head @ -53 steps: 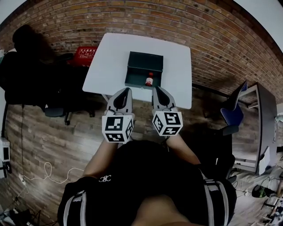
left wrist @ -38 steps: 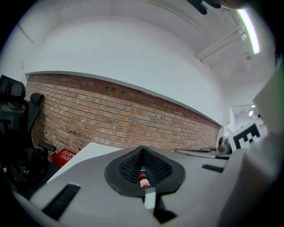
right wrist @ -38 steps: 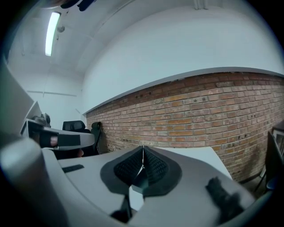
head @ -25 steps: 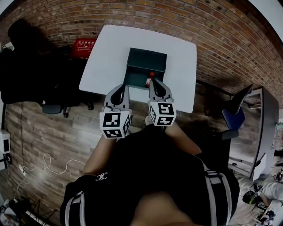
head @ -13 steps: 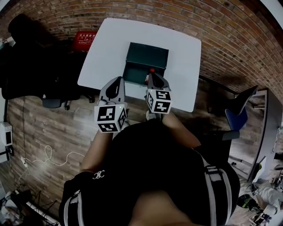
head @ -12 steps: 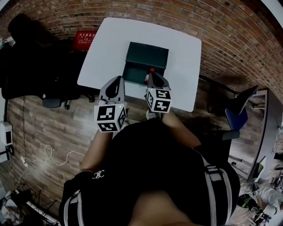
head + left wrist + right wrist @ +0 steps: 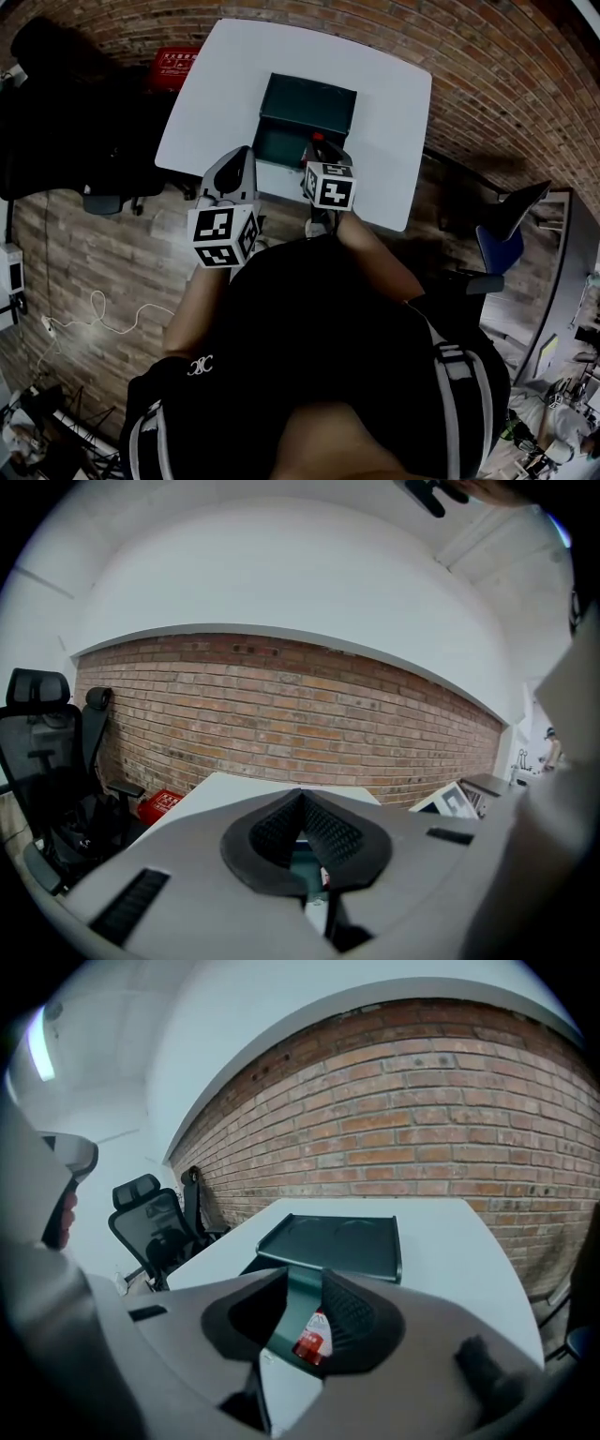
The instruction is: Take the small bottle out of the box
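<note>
Our right tool (image 7: 316, 150) sits at the near edge of the dark green box (image 7: 309, 101) on the white desk (image 7: 389, 103). Its jaws are opening, and we see the small bottle (image 7: 311, 1335) in the gap between them, inside the box, not pinched. Our left tool (image 7: 244, 157) hangs just beside, jaws closed together, empty.

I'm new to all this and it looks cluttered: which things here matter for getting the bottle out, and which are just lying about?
In the job: small bottle; green box; right tool, jaws opening, the bottle showing between them; white table under the box.
Just lying about: red crate; black office chair; blue chair; floor cable.
</note>
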Tool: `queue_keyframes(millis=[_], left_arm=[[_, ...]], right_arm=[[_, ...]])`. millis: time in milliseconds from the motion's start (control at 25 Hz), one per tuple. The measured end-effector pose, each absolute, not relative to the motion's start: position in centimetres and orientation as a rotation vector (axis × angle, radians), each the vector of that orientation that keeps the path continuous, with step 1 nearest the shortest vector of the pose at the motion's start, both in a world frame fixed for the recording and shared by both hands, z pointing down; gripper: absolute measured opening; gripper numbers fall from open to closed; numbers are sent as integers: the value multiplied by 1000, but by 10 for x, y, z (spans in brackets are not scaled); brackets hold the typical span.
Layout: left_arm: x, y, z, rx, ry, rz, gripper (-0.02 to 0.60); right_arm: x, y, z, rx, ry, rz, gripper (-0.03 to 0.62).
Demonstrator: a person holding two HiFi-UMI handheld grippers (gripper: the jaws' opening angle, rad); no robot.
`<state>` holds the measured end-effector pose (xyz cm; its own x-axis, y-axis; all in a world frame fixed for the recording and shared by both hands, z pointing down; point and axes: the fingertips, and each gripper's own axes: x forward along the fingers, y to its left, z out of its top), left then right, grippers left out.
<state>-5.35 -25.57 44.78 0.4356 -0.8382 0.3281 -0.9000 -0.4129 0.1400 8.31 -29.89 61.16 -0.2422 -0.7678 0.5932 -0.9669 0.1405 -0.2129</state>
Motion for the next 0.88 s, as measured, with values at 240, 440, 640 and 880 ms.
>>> queue_keyframes(millis=[240,440,640,880], left_arm=[[-50,-258,451,2389,-1510,299,3],[-53,-260,451,2366,-1544,298,3],[-57,-258,454,2347,-1552,290,3],[-61,-256,456,2334,-1554,290,3]], right_arm=[[84,-306,645,1626,-1983,900,184],[88,-303,667,1549,-1835,1019,201],[90,-305,681,1545,-1741,1143,202],[88,-307,697,1526,-1650,1349,215]])
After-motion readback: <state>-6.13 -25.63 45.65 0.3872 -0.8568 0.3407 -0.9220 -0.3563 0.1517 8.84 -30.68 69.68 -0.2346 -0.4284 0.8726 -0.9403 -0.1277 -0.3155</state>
